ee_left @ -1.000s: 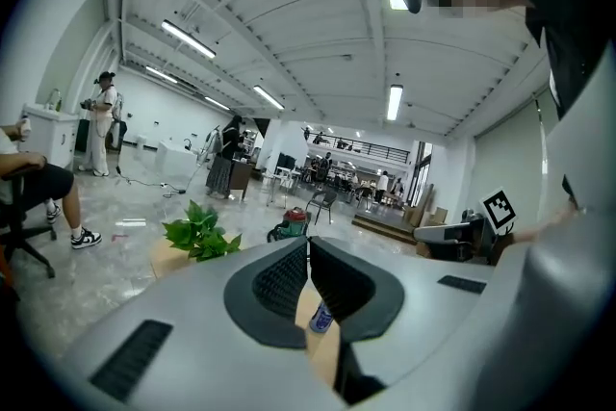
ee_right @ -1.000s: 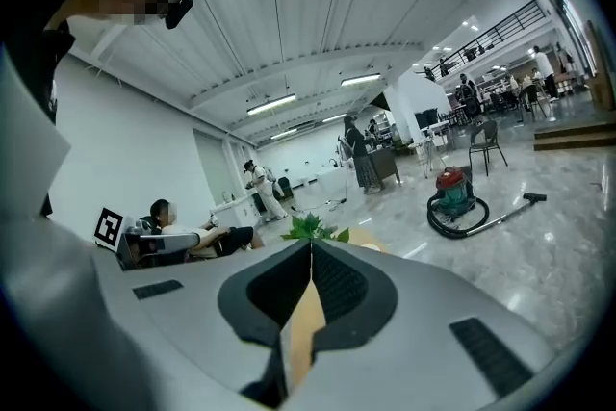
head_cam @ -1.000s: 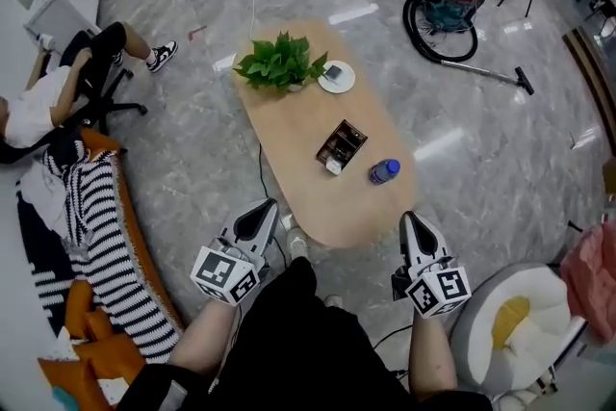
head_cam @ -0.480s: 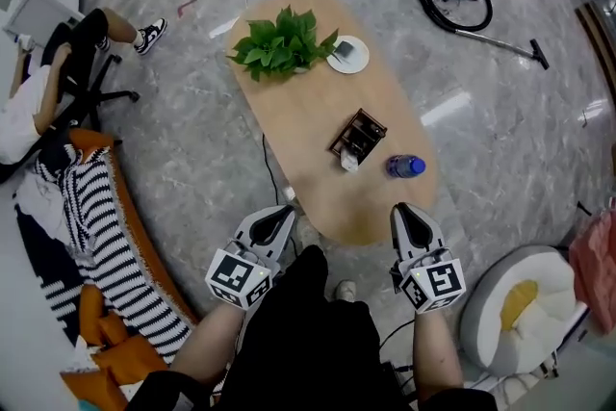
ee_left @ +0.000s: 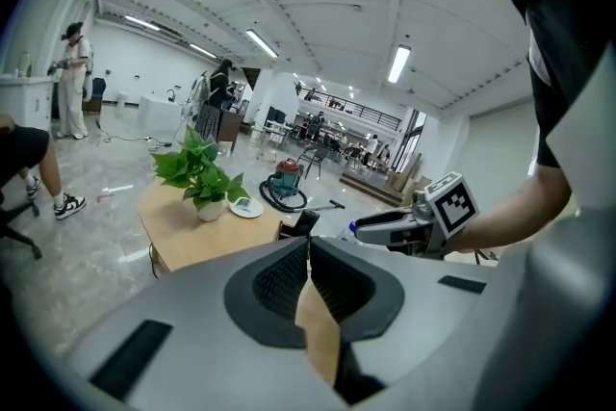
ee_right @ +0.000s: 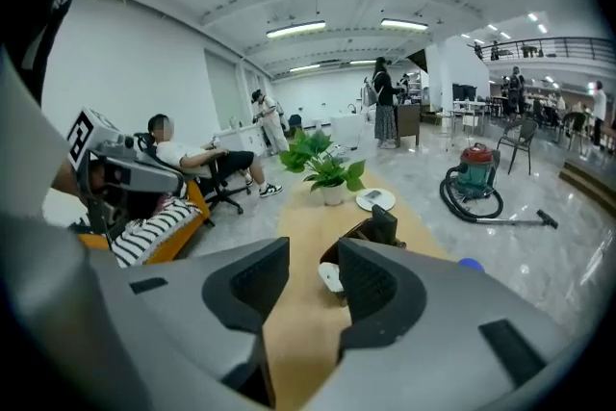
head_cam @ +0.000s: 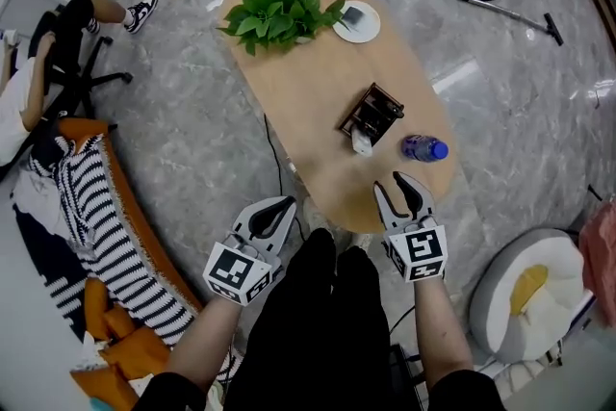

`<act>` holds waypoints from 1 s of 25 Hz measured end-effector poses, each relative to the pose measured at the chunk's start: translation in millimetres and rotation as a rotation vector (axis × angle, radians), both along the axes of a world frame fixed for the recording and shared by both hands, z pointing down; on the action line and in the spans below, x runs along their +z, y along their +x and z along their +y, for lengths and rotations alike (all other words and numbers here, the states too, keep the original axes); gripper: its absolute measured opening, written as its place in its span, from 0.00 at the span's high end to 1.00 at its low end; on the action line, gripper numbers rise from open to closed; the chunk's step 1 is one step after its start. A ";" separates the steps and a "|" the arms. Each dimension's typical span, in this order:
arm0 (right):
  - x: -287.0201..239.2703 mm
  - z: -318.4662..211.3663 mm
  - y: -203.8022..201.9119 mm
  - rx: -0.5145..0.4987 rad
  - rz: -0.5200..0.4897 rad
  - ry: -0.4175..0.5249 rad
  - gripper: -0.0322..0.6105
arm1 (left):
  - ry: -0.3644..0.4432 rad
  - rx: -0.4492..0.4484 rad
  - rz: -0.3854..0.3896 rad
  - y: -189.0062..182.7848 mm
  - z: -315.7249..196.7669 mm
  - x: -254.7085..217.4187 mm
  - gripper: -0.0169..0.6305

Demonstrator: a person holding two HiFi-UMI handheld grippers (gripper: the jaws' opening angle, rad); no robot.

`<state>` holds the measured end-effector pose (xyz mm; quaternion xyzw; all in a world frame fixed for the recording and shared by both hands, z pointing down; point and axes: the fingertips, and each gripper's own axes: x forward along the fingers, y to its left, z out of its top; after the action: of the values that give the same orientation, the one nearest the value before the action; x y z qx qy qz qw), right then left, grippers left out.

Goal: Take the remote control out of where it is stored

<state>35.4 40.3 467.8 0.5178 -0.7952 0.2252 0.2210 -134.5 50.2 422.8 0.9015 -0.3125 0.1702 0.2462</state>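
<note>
Remote control (head_cam: 362, 144) sits in the box (head_cam: 373, 109) on the table (head_cam: 308, 82); left tongs (head_cam: 279, 205) closed, right tongs (head_cam: 399, 184) just opening, empty.

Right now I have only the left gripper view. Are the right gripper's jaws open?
Observer: Yes. The right gripper has just been opening; its jaws stand apart with nothing between them.
Operator: Where's the remote?
Observer: A white thing, likely the remote, sticks out of the dark box at its near end.
Operator: Anything beside it?
Observer: A bottle with a blue cap sits on the table right of the box, apart from it.
</note>
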 end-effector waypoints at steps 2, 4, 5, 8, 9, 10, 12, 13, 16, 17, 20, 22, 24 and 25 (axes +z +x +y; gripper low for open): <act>17.8 -3.4 -4.6 -0.037 0.071 -0.010 0.72 | -0.016 -0.016 0.007 -2.3 4.0 10.8 0.95; 37.3 -6.3 -10.1 -0.079 0.132 -0.023 0.72 | -0.047 -0.033 0.007 -4.8 11.5 24.7 0.95; 46.5 -7.6 -12.2 -0.096 0.155 -0.029 0.72 | -0.064 -0.040 0.007 -5.6 16.4 31.7 0.95; 74.0 -16.3 -15.2 -0.158 0.260 -0.034 0.72 | -0.095 -0.062 0.016 -9.1 25.6 46.8 0.95; 84.0 -19.2 -16.7 -0.188 0.312 -0.033 0.72 | -0.104 -0.070 0.021 -11.2 28.2 51.0 0.95; 94.1 -21.3 -19.2 -0.222 0.364 -0.034 0.71 | -0.113 -0.079 0.024 -13.7 31.2 54.7 0.95; 112.5 -24.6 -24.4 -0.287 0.448 -0.038 0.70 | -0.125 -0.102 0.023 -19.1 36.5 59.8 0.95; 120.4 -26.6 -26.0 -0.313 0.479 -0.041 0.70 | -0.130 -0.118 0.024 -21.5 38.8 62.1 0.95; 139.6 -32.7 -28.2 -0.367 0.542 -0.052 0.70 | -0.148 -0.170 0.032 -28.8 46.5 67.6 0.95; 144.2 -34.4 -28.9 -0.377 0.556 -0.053 0.70 | -0.157 -0.182 0.035 -31.0 50.2 69.1 0.95; 154.1 -42.2 -29.0 -0.391 0.595 -0.052 0.70 | -0.178 -0.204 0.033 -36.9 60.5 75.5 0.95; 159.1 -47.5 -28.3 -0.389 0.614 -0.058 0.70 | -0.186 -0.229 0.040 -42.9 63.4 79.3 0.95; 164.3 -52.3 -31.7 -0.391 0.614 -0.070 0.70 | -0.180 -0.258 0.052 -50.8 61.8 80.4 0.95; 167.2 -54.3 -34.1 -0.396 0.616 -0.076 0.70 | -0.176 -0.269 0.054 -54.1 60.5 80.6 0.95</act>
<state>1.3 -14.0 635.0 0.3887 -0.7673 0.0409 0.5084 -188.6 110.7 503.5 0.8307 -0.4075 0.1380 0.3532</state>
